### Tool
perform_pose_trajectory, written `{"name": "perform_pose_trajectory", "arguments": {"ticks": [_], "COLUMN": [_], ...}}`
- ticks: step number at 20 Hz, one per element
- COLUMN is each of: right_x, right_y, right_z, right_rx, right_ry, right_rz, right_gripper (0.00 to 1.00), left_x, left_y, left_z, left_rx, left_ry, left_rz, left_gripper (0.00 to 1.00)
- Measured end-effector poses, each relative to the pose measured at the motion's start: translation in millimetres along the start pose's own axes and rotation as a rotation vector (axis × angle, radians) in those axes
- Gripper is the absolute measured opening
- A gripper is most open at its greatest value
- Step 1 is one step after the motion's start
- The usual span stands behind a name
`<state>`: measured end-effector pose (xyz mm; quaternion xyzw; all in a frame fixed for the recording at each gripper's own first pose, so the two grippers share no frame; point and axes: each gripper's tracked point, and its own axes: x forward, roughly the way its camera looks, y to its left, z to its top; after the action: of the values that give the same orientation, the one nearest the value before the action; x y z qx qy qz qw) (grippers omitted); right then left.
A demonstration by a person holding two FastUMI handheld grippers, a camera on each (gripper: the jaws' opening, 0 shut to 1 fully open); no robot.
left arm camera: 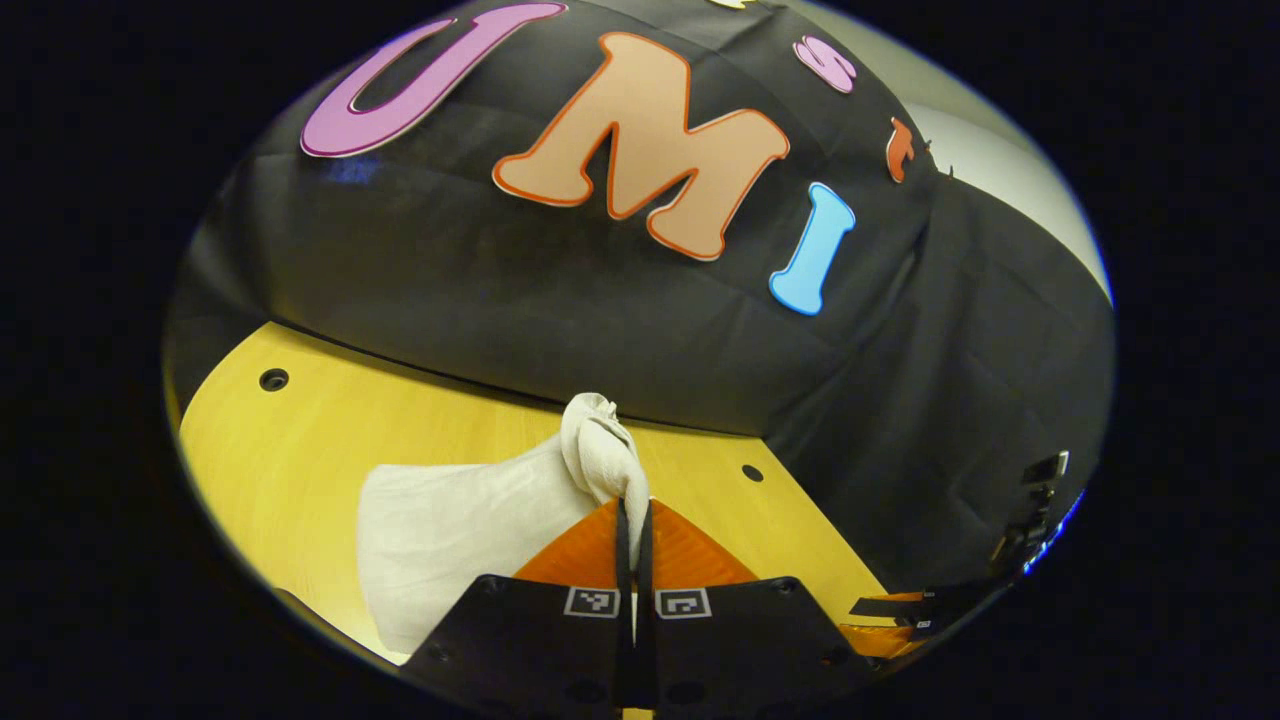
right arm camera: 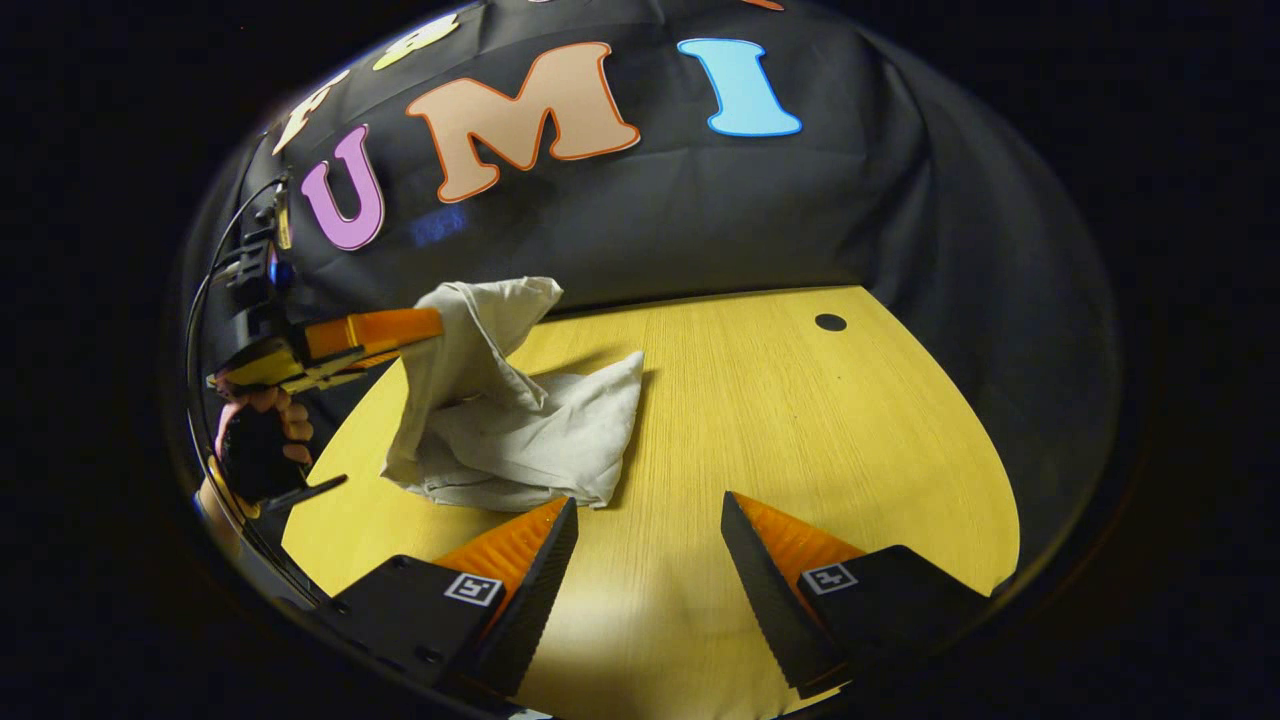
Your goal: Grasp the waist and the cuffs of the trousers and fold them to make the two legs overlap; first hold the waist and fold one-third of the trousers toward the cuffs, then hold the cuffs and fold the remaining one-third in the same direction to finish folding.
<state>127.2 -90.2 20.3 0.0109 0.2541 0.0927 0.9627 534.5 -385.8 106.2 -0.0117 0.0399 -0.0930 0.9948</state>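
Left gripper [left arm camera: 634, 520]: I have both fingers clamped on the trousers' [left arm camera: 470, 520] bunched edge, lifted.
Right gripper [right arm camera: 648, 540]: fingers apart above the table [right arm camera: 800, 420], trousers at my ten o'clock.

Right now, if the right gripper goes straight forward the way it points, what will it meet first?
Probably the bare table: the open right gripper points past the trousers, which lie beside its line. Depth is unclear.

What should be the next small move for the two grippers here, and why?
Probably bring the open right gripper forward to the trousers lying crumpled on the table and pinch a free edge. The left gripper is shut on one raised bunch of the cloth, so the rest hangs unspread.
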Motion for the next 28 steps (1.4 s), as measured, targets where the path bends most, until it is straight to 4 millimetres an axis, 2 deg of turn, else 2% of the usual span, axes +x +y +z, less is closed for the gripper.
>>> {"name": "perform_pose_trajectory", "arguments": {"ticks": [4,7,8,10,13,14,15,16,17,21,25,28], "right_x": [-6,-8,-9,-8,-7,-8,-8,-9,-10,-16,-21,-26], "right_y": [-6,-10,-10,-10,0,5,10,15,20,38,54,64], "right_z": [8,13,13,14,18,19,21,22,24,30,31,29], "right_rx": [0.044,0.068,0.073,0.077,0.079,0.079,0.079,0.081,0.083,0.092,0.091,0.077], "right_ry": [-0.026,-0.043,-0.044,-0.043,-0.055,-0.063,-0.070,-0.076,-0.083,-0.122,-0.145,-0.155], "right_rz": [0.005,0.001,0.002,-0.002,0.006,0.010,0.014,0.018,0.022,0.034,0.038,0.036], "right_gripper": [0.93,0.93,0.93,0.93,0.93,0.93,0.93,0.93,0.93,0.93,0.93,0.93], "left_x": [19,23,18,14,-7,-18,-27,-38,-50,-95,-122,-139], "left_y": [-11,-24,-30,-46,-59,-61,-60,-58,-53,-17,23,42], "left_z": [-42,-64,-69,-77,-72,-66,-60,-54,-49,-31,-18,-18], "left_rx": [0.012,0.022,0.019,-0.003,0.008,0.018,0.024,0.027,0.033,0.084,0.081,0.044], "left_ry": [0.080,0.139,0.162,0.195,0.195,0.180,0.165,0.148,0.134,0.079,0.032,0.026], "left_rz": [0.014,-0.016,-0.043,-0.114,-0.177,-0.190,-0.196,-0.198,-0.191,-0.117,-0.011,0.020], "left_gripper": [0.00,0.02,0.00,0.31,0.82,0.86,0.83,0.88,0.88,0.88,0.88,0.88]}}
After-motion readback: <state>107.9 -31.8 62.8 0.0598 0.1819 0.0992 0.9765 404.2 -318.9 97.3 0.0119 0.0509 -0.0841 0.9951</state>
